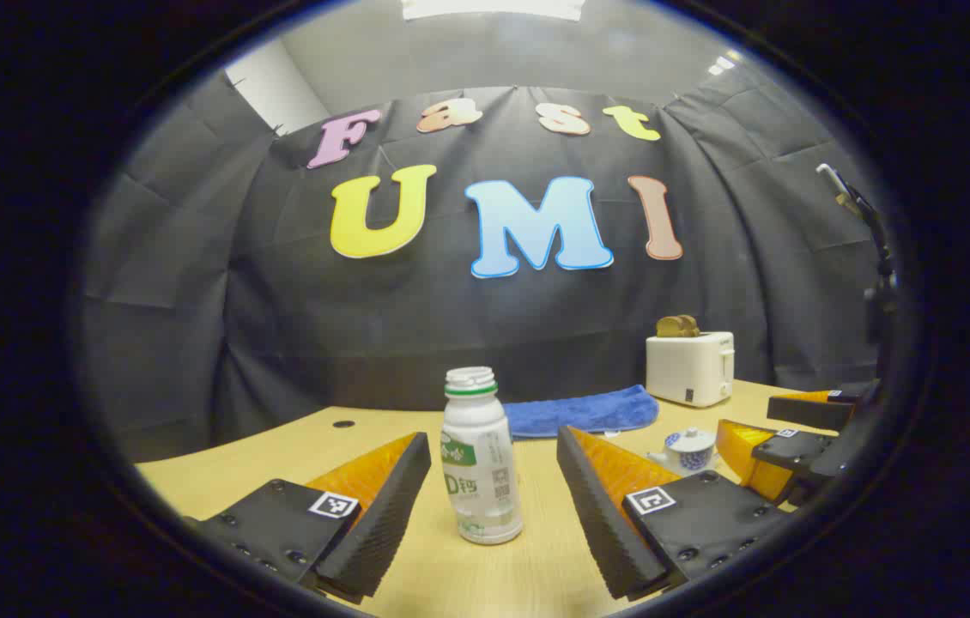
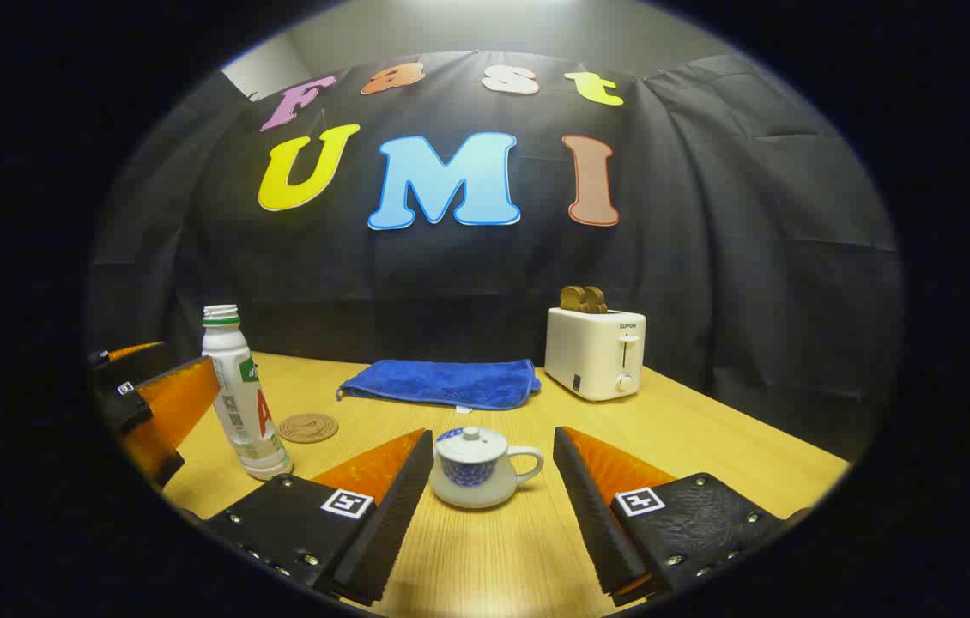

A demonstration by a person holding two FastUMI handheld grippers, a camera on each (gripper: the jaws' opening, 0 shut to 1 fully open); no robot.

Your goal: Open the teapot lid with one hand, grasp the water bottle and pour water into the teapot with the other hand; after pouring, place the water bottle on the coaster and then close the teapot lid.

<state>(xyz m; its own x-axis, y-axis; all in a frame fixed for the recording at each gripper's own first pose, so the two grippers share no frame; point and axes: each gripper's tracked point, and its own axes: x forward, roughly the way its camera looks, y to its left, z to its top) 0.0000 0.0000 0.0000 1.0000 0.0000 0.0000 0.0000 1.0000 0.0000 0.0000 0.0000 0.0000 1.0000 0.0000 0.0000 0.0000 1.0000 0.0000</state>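
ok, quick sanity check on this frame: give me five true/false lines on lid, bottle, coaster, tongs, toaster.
1. The lid sits on the teapot. True.
2. The water bottle is lying on its side. False: it stands upright on the table, with no cap on.
3. The bottle stands on the coaster. False: in the right gripper view the coaster lies bare beside the bottle.
4. The left tongs are clamped on the bottle. False: they are open, with the bottle between the fingers and a gap on each side.
5. The right tongs are open, with the teapot just ahead between them. True.
6. The toaster has bread in its slots. True.
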